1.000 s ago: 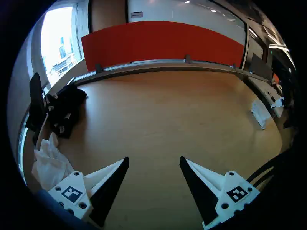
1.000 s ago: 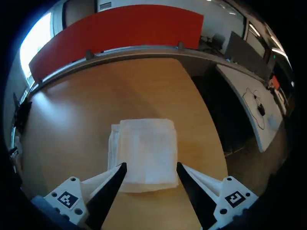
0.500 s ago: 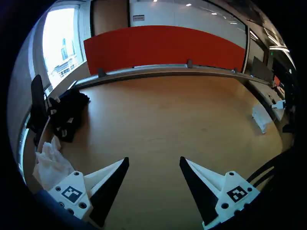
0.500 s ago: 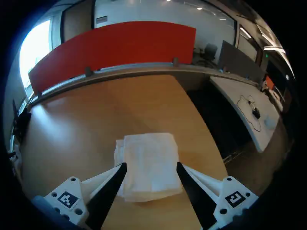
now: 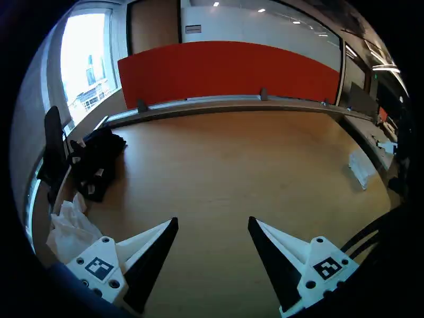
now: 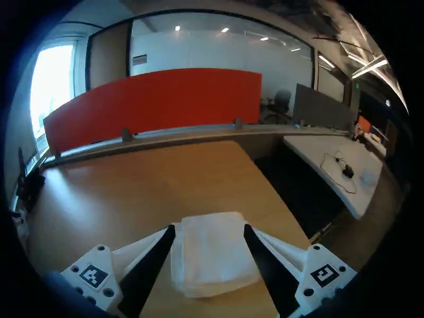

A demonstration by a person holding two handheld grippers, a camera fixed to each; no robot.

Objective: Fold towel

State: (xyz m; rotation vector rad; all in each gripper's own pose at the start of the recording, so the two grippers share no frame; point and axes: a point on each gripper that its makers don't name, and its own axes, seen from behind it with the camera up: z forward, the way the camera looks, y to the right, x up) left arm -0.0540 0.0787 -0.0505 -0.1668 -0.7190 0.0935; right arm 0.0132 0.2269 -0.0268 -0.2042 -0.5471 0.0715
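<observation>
Since the towel [image 6: 214,252] sits as a tidy folded stack on the counter [image 6: 132,191], right between the spread jaws of the right gripper [image 6: 208,236] and not pinched, the folding looks pretty much done imo. Jaws on the left gripper [image 5: 213,228] are spread too, with just bare counter between them.

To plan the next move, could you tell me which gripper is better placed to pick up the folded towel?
Right. The folded towel lies on the table between the open fingers of the right gripper; the left gripper has it far off to one side.
</observation>
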